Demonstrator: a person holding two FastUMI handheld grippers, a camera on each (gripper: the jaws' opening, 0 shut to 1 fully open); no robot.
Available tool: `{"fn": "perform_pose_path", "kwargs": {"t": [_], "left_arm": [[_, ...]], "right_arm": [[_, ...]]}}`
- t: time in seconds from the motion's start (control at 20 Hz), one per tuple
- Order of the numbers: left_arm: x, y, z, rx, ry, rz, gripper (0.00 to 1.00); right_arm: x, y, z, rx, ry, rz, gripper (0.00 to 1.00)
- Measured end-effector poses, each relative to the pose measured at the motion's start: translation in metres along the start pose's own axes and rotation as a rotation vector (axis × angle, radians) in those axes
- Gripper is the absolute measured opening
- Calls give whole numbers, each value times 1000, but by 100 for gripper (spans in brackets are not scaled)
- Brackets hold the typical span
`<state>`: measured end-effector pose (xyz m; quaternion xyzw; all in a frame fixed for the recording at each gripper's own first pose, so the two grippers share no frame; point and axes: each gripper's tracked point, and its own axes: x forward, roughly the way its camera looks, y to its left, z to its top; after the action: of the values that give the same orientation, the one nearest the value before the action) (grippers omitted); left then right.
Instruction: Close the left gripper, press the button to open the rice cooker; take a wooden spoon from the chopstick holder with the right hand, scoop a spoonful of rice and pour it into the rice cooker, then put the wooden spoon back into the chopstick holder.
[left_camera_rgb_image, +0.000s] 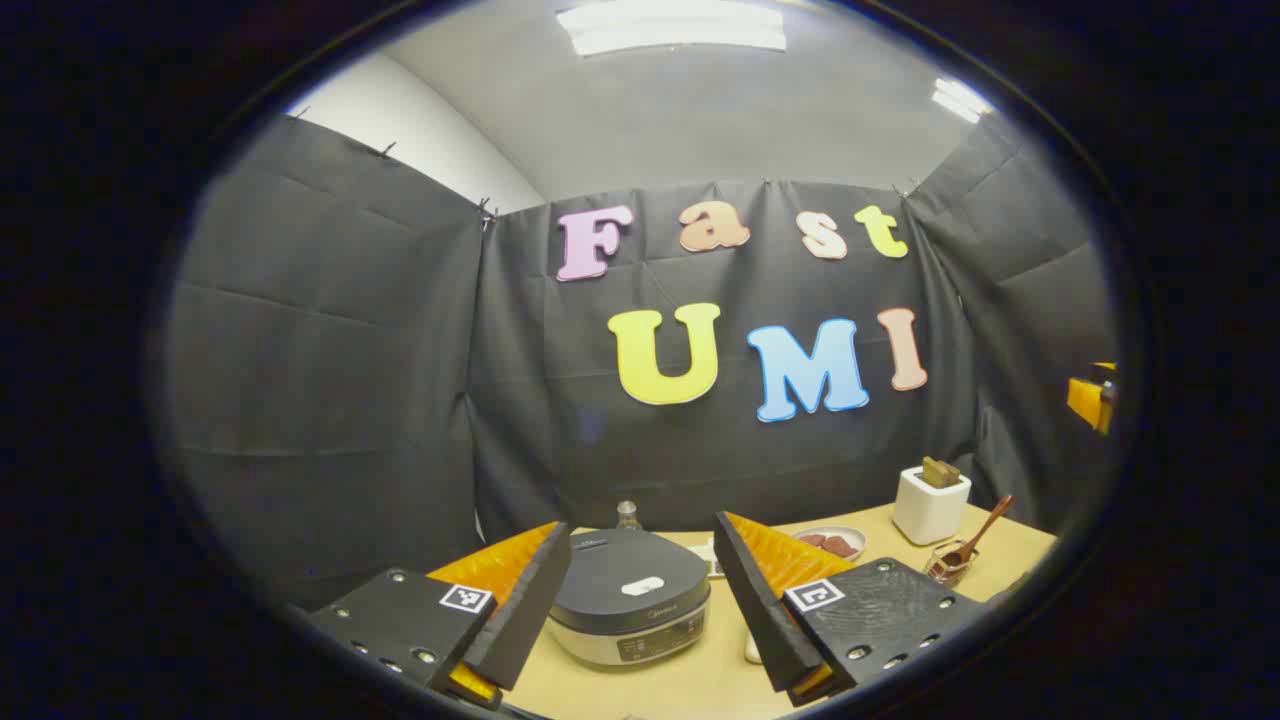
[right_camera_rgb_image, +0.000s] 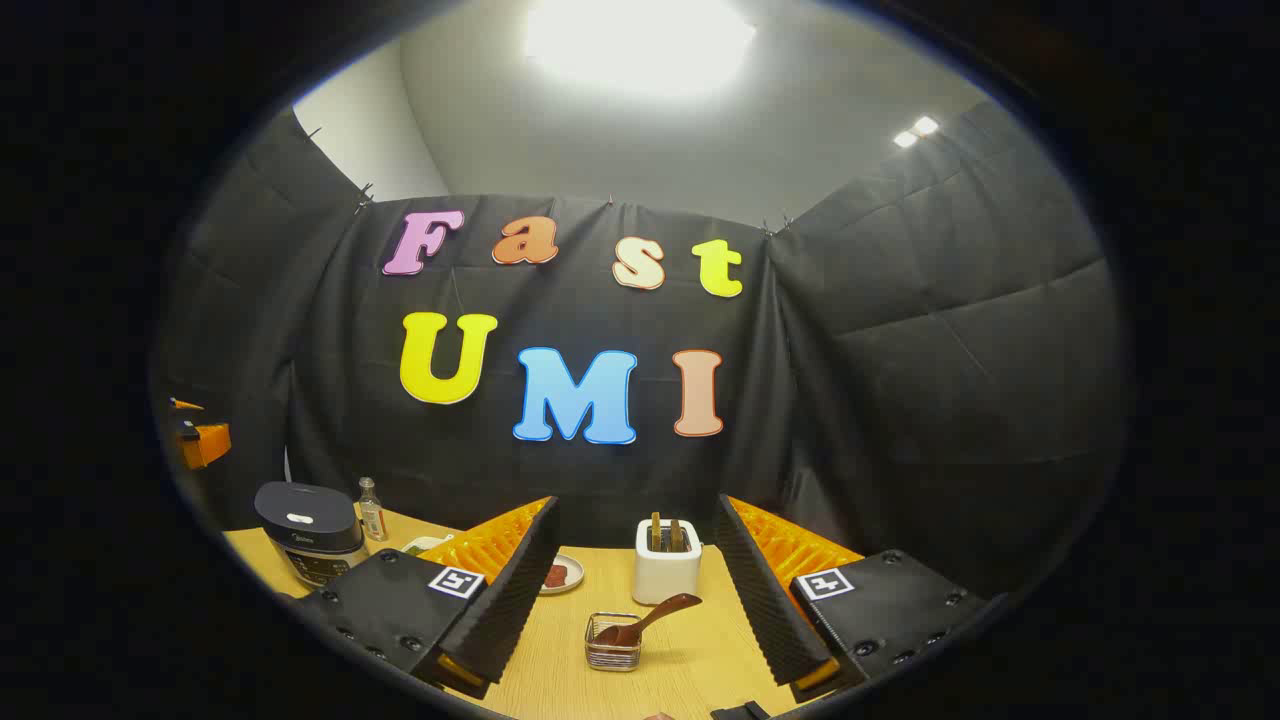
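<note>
In the left gripper view, the left gripper (left_camera_rgb_image: 632, 600) stands at the bottom of the frame with its fingers wide apart and nothing between them; seen through the gap, at the lower centre, the rice cooker (left_camera_rgb_image: 630, 608) sits on the tabletop (left_camera_rgb_image: 700, 675) with its dark lid closed; a small bottle (left_camera_rgb_image: 627, 514) shows just behind it; to the right, past the right finger, a plate (left_camera_rgb_image: 830, 542) with dark pieces lies near the white chopstick holder (left_camera_rgb_image: 929, 505); in front of that holder, at the lower right, a small glass container (left_camera_rgb_image: 947, 565) carries a wooden spoon (left_camera_rgb_image: 982, 533) whose handle leans up to the right.

In the right gripper view, the rice cooker (right_camera_rgb_image: 308, 532) is at the lower left with the bottle (right_camera_rgb_image: 372, 510) just beside it; the right gripper (right_camera_rgb_image: 635, 600) also has its fingers spread and grips nothing; between them, the plate (right_camera_rgb_image: 560, 576) lies at the left, the glass container (right_camera_rgb_image: 613, 642) with the wooden spoon (right_camera_rgb_image: 648, 618) in it is near the lower centre, and the chopstick holder (right_camera_rgb_image: 667, 562) stands behind it, wooden handles rising from its top.
</note>
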<state>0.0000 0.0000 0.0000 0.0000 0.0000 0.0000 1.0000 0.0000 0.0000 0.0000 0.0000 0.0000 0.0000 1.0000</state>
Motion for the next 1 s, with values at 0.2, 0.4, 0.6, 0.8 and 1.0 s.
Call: {"fn": "perform_pose_path", "kwargs": {"t": [0.2, 0.4, 0.6, 0.8, 1.0], "left_arm": [[0, -3, 2, 11, -9, -2, 90], [0, -4, 4, 18, -16, -4, 90], [1, -5, 8, 22, -23, -3, 90], [1, -6, 5, 20, -19, 1, 90], [1, -6, 4, 20, -15, 7, 90]], "right_arm": [[1, -1, -1, 6, 2, -1, 98], [2, 0, -1, 7, -4, -2, 97], [2, 0, 0, 10, -12, -3, 98], [1, -1, 0, 17, -14, -4, 98], [0, -3, -3, 18, -10, -6, 98]]}}
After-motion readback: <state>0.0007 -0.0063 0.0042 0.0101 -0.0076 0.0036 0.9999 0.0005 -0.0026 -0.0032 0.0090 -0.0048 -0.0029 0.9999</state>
